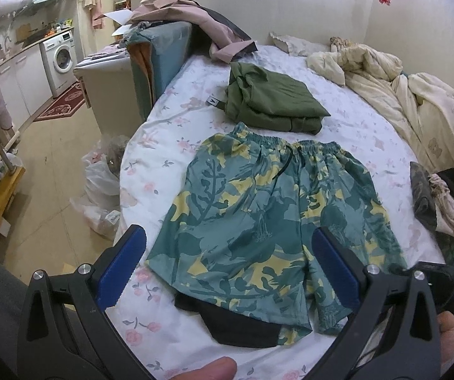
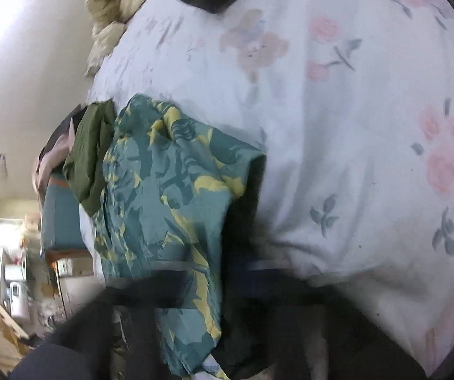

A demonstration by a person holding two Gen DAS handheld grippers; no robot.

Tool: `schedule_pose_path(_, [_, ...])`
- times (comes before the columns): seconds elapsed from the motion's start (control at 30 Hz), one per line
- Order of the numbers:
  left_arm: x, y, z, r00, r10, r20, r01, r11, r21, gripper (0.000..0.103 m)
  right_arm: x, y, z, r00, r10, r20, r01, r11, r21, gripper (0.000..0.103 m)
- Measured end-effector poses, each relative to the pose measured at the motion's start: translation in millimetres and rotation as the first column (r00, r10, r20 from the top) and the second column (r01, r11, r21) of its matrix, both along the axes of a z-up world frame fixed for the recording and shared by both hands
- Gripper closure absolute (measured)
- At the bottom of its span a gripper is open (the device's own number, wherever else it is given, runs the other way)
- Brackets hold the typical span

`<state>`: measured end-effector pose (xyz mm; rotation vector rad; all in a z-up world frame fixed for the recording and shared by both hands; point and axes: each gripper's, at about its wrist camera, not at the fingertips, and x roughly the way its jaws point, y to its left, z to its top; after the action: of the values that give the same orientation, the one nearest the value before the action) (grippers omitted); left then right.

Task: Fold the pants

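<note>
Teal-and-yellow pants lie flat mid-frame on the bed. Left hand-held gripper, lower left, hangs apart over the hem. Right hand-held gripper, blurred, appears clamped on the pants' edge; lift evenly, keeping the hem taut.

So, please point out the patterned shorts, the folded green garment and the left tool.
patterned shorts (image 1: 268, 209), left wrist view, middle of fabric
folded green garment (image 1: 274, 98), left wrist view, top face
left tool (image 1: 227, 269), left wrist view, between fingertips

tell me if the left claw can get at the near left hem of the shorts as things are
Probably yes: the left claw stands open just above the shorts, and nothing lies between it and that hem on the bedsheet.
</note>
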<state>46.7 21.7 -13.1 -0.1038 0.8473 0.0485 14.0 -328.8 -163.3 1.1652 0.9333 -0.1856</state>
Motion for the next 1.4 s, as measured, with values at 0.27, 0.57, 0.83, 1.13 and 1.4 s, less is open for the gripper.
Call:
schedule_pose_path(0.27, [60.0,-37.9,-5.7,0.987,-0.092,-0.134,0.092,0.996,-0.006,0.000,-7.7,-1.4,26.6,0.998,0.024,0.054,-0.018,0.995,-0.098,0.100])
schedule_pose_path(0.57, [236.7,-170.8,-45.2,0.905,-0.234,-0.356,0.262,0.965,0.033,0.005,-2.6,19.7,48.7,0.989,0.128,0.079,-0.108,0.970,-0.217,0.100])
schedule_pose_path(0.83, [303.3,-281.2,-104.2,0.813,-0.306,-0.496,0.340,0.940,-0.022,0.008,19.5,52.5,47.0,0.947,0.319,0.035,-0.296,0.910,-0.289,0.101])
schedule_pose_path(1.13, [311.9,-325.9,-159.9,0.762,-0.303,-0.572,0.431,0.897,0.098,0.020,30.7,81.1,33.8,0.891,0.452,-0.040,-0.444,0.851,-0.280,0.101])
schedule_pose_path(1.4, [303.2,-298.5,-133.1,0.738,-0.375,-0.562,0.498,0.864,0.078,0.101,33.9,123.6,48.6,0.798,0.599,-0.070,-0.569,0.709,-0.416,0.101])
